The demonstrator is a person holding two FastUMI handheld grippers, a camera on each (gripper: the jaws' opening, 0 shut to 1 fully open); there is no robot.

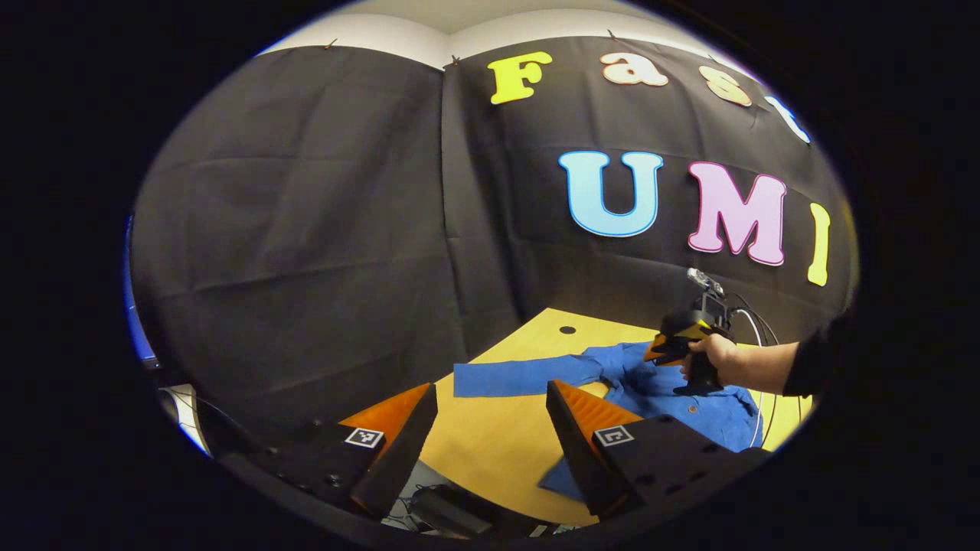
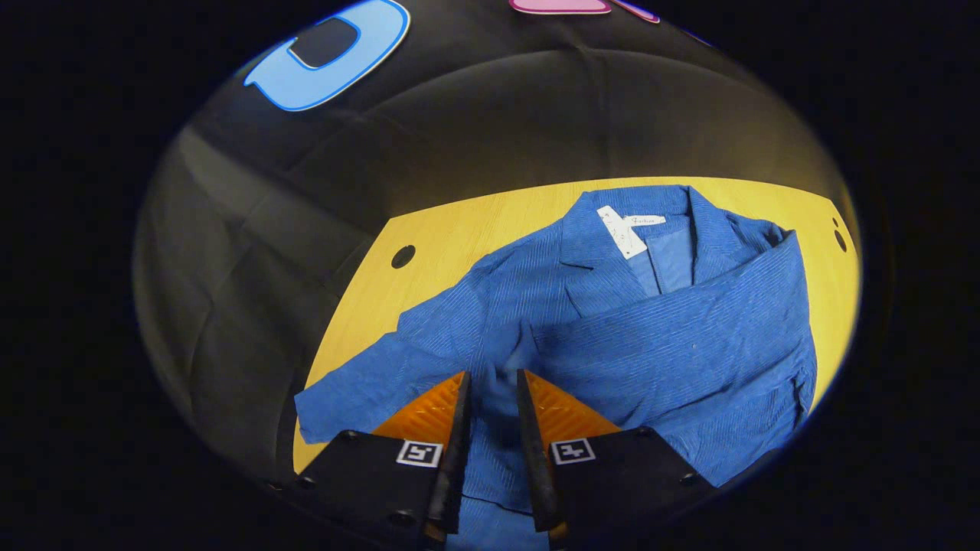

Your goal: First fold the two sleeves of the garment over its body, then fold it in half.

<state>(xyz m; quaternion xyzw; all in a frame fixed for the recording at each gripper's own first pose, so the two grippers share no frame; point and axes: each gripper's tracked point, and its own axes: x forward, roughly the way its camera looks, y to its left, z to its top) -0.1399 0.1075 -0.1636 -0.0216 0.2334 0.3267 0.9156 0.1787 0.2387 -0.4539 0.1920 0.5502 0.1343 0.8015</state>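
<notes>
Garment: blue shirt [image 2: 612, 337] lies on the yellow table [image 2: 459, 229], collar at the far side; one sleeve [image 2: 674, 337] is folded across the body, the other sleeve [image 1: 521, 376] lies spread out flat
Left gripper [image 1: 490, 428]: fingers wide apart, grasping nothing, above the table's edge
Right gripper [image 2: 494, 405]: fingers narrowly parted over the cloth; whether they pinch it, I cannot tell; held by a hand [image 1: 716, 356]

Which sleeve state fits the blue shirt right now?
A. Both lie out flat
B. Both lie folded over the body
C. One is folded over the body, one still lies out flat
C: one sleeve crosses the shirt body, while the other sleeve stretches out on the table.
</notes>
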